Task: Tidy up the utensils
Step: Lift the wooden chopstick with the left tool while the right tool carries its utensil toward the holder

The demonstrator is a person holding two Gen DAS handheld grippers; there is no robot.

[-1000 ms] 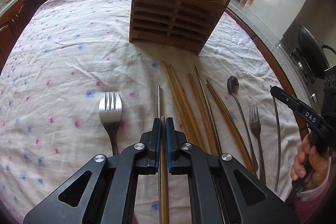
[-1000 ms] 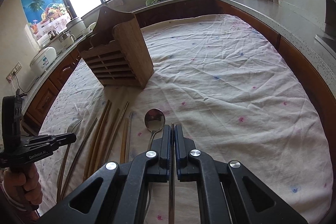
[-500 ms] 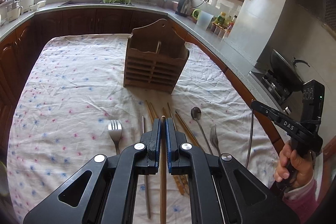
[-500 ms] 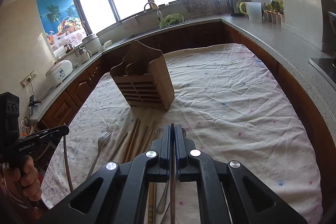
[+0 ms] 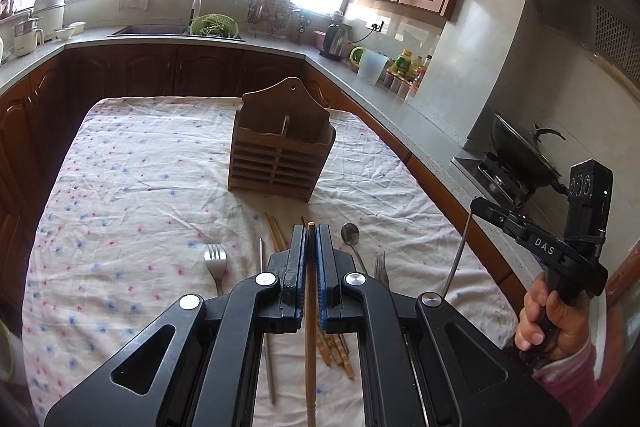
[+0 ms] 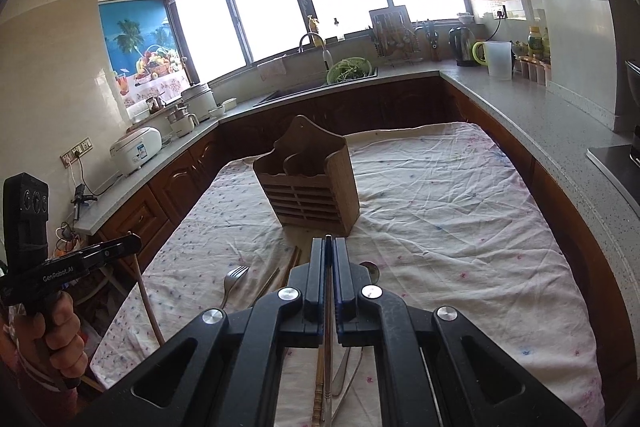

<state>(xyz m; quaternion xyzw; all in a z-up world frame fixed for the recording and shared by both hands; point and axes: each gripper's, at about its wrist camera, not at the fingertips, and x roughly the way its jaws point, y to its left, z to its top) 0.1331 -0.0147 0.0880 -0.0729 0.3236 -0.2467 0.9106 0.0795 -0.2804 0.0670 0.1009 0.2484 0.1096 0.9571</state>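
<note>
Left tongs (image 5: 308, 227) clamp a wooden chopstick (image 5: 309, 327); right tongs (image 6: 329, 241) clamp a metal chopstick (image 6: 327, 347). Both hang above the clothed surface (image 5: 132, 195). The wooden holder (image 5: 280, 155) stands at 12 o'clock, with bare cloth reaching the surface's edges at 9 and 3.

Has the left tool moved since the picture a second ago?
Yes. The left tool, shut on a wooden chopstick, has risen and drawn back: the wooden holder now looks smaller and farther off.
</note>
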